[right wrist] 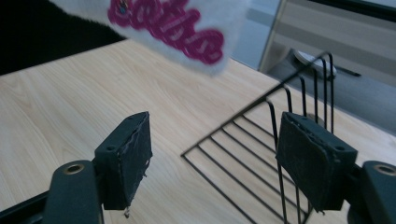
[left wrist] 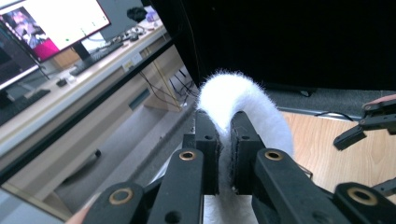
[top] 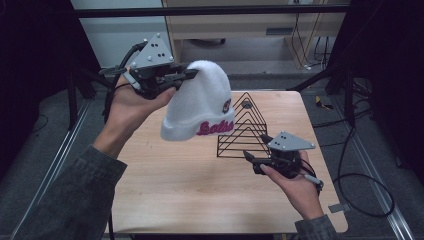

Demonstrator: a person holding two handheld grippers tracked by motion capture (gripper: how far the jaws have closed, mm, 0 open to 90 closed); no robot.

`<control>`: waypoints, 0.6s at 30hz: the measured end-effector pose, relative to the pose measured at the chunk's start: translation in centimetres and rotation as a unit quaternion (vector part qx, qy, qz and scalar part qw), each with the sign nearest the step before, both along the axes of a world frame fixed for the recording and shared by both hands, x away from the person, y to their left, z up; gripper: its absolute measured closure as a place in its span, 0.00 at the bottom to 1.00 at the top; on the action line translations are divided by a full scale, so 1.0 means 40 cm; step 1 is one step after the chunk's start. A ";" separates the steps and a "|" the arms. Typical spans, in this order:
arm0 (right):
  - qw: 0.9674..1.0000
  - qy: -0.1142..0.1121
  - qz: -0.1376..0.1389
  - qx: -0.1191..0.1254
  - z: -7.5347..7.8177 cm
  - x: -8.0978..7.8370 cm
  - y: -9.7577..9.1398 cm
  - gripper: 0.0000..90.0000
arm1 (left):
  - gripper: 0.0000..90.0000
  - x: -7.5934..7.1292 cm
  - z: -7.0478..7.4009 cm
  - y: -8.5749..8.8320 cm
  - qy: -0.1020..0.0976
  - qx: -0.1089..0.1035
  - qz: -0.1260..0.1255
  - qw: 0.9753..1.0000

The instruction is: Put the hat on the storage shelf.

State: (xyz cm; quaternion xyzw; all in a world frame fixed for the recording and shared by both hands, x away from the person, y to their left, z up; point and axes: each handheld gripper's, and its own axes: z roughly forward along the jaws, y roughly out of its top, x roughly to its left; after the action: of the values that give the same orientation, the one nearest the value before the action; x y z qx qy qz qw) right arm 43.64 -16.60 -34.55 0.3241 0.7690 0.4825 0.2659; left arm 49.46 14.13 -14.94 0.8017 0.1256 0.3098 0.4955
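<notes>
white beanie (top: 200, 102) is pinched at its crown by the left gripper (top: 187, 75), right gripper (top: 251, 159) is held open and empty beside wire rack (top: 240, 131)

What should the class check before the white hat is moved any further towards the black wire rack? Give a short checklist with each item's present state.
1. Left gripper fingers pinch the white hat by its crown: ok.
2. Hat hangs clear of the table: ok.
3. Right gripper holds nothing, fingers apart: ok.
4. Black wire rack stands upright on the table: ok.
5. Right gripper is clear of the rack: cannot tell; it sits close beside the near end.
6. Pinch is deep enough to hold: cannot tell.
</notes>
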 end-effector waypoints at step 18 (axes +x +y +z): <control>0.997 0.038 0.067 0.023 0.064 0.132 0.088 0.24 | 0.94 -0.001 -0.010 -0.034 -0.004 -0.008 -0.020 1.000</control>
State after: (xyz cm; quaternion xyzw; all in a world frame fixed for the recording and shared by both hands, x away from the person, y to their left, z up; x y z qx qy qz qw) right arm 48.92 -13.10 -31.99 0.2961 0.7873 0.5042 0.1956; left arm 49.42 12.79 -15.32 0.7988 0.1099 0.3021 0.5084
